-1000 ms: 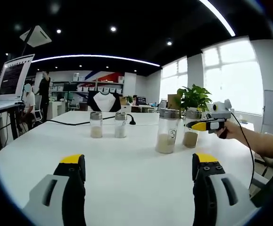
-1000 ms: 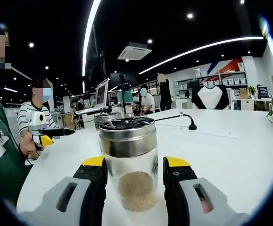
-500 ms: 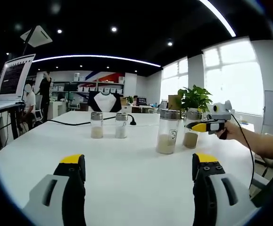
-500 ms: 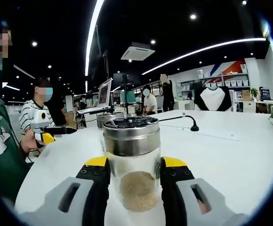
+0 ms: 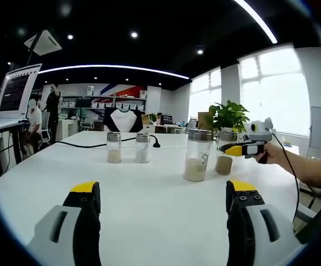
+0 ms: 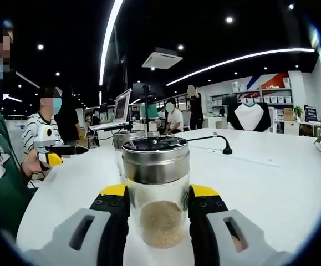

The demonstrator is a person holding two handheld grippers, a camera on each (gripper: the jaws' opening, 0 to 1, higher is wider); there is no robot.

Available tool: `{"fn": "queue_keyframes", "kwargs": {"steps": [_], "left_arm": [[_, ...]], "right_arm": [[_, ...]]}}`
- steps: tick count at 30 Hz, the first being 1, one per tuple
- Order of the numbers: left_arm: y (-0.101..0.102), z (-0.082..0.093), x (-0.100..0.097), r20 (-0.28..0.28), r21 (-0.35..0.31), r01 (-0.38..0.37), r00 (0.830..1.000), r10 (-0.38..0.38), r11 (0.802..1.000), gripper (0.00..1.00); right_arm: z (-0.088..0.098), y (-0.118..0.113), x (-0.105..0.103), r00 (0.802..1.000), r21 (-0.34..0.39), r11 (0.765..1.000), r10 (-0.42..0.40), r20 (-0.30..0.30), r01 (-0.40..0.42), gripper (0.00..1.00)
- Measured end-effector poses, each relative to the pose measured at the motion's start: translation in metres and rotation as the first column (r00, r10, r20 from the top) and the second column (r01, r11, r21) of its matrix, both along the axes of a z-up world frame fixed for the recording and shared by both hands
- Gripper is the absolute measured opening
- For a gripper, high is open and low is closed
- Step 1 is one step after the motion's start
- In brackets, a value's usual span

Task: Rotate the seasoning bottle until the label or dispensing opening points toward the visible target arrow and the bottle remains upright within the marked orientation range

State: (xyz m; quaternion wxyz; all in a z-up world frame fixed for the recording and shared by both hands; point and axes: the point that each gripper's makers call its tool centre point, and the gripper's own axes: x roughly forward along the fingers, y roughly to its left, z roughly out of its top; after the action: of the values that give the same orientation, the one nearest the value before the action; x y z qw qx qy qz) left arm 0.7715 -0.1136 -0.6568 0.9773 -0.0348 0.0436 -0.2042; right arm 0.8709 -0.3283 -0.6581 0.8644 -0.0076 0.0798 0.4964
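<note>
My right gripper (image 6: 158, 200) clamped the seasoning bottle (image 6: 156, 191), dead centre between the jaws, upright. My left gripper (image 5: 163, 197) gaped open; that bottle (image 5: 223, 152) sat at 1 o'clock.

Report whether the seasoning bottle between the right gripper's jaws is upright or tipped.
Upright. In the right gripper view the seasoning bottle stands on the white table, metal lid on top, with the right gripper closed on its glass sides.

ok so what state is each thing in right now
right gripper: shut on the gripped bottle
gripped bottle: upright, lid on, about a third full of tan powder
left gripper: open, nothing between its jaws
big bottle: upright, lid on, label showing in the left gripper view
two small bottles: upright, lids on, side by side
laptop: open, screen lit
</note>
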Motion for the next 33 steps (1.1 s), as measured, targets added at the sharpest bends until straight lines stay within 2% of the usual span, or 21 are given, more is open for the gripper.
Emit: {"fn": "queue_keyframes", "kwargs": {"steps": [22, 28, 33], "left_arm": [[0.0010, 0.0008, -0.0005, 0.003, -0.004, 0.001, 1.000, -0.001, 1.000, 0.99], [0.0005, 0.0018, -0.0009, 0.005, -0.016, 0.004, 1.000, -0.004, 1.000, 0.99], [0.0003, 0.0019, -0.0010, 0.006, -0.012, 0.004, 1.000, -0.003, 1.000, 0.99]], "right_arm": [[-0.0007, -0.0007, 0.0027, 0.995, -0.006, 0.995, -0.098, 0.020, 0.098, 0.39], [-0.0006, -0.0021, 0.0048, 0.989, 0.009, 0.989, -0.147, 0.017, 0.147, 0.39], [-0.0008, -0.0008, 0.0052, 0.982, -0.013, 0.982, -0.190, 0.013, 0.190, 0.39]]}}
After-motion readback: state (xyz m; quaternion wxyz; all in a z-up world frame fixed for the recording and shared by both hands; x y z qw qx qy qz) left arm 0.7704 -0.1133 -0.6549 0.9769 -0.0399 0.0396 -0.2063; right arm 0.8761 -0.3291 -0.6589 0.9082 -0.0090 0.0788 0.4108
